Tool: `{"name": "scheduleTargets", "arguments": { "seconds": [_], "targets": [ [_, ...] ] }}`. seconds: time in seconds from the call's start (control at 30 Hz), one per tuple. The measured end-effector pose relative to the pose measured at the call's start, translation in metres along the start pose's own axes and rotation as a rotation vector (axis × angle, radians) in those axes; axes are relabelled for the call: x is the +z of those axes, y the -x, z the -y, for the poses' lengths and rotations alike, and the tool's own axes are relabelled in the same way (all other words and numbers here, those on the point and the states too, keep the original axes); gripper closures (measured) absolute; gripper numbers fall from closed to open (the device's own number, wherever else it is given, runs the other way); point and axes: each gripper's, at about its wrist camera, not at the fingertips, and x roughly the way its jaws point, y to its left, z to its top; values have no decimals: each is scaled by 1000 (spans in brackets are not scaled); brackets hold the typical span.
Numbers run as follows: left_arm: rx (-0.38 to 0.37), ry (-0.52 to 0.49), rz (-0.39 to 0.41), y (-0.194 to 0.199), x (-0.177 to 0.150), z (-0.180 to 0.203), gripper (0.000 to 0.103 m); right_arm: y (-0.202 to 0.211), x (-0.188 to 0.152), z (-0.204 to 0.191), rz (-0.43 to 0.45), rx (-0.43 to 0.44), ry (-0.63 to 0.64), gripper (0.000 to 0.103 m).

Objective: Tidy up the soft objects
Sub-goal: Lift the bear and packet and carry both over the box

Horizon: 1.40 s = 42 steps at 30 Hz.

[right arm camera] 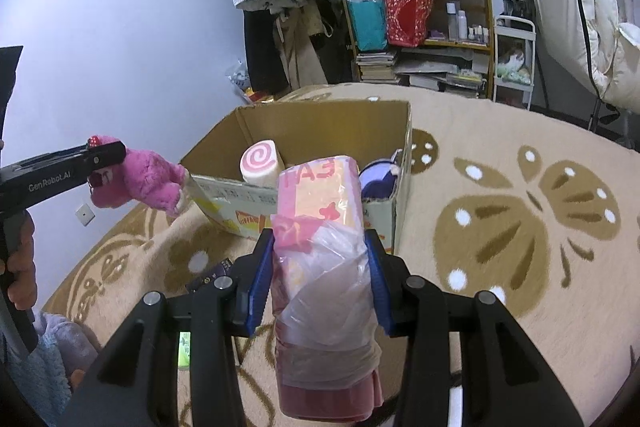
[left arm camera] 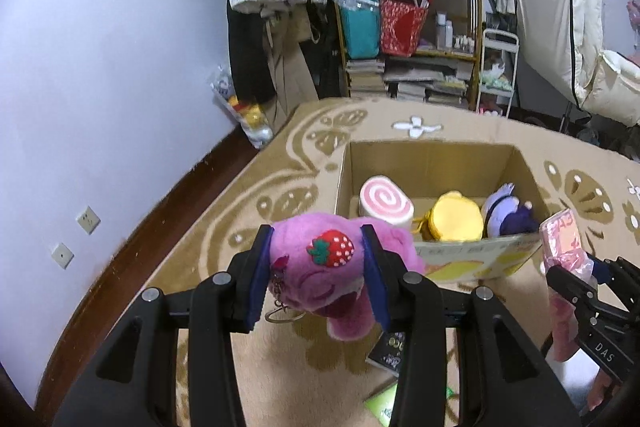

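Currently two tools are in view, and each has one soft thing clamped between its blue pads. The left tool is closed on a pink plush toy with a strawberry patch on its head and a keyring hanging below; the toy is off the carpet, just short of the near wall of the cardboard box. The right tool is squeezed onto a pink soft item wrapped in a clear plastic bag, whose far end reaches over the box's near rim. Ahead of both tools, the one open box sits on the patterned beige carpet and holds three soft things: a pink swirl roll cushion on the left, a yellow round plush in the middle and a purple plush on the right. Beneath the left tool two flat items lie on the carpet, a dark packet and a green packet.
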Motion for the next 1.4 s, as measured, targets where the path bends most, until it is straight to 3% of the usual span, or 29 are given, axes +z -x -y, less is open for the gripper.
{"name": "scheduleTargets", "arguments": {
  "seconds": [0.23, 0.63, 1.23, 1.4],
  "targets": [
    [5, -14, 92, 14, 18, 3, 62, 3, 17, -3, 36, -6, 21, 57],
    [-4, -27, 159, -6, 56, 16, 62, -14, 53, 2, 63, -17, 37, 57],
    [-96, 30, 45, -67, 45, 28, 60, -60, 84, 13, 37, 5, 38, 57],
    [-62, 19, 9, -79, 39, 32, 54, -76, 91, 13, -14, -2, 37, 57]
  ]
}}
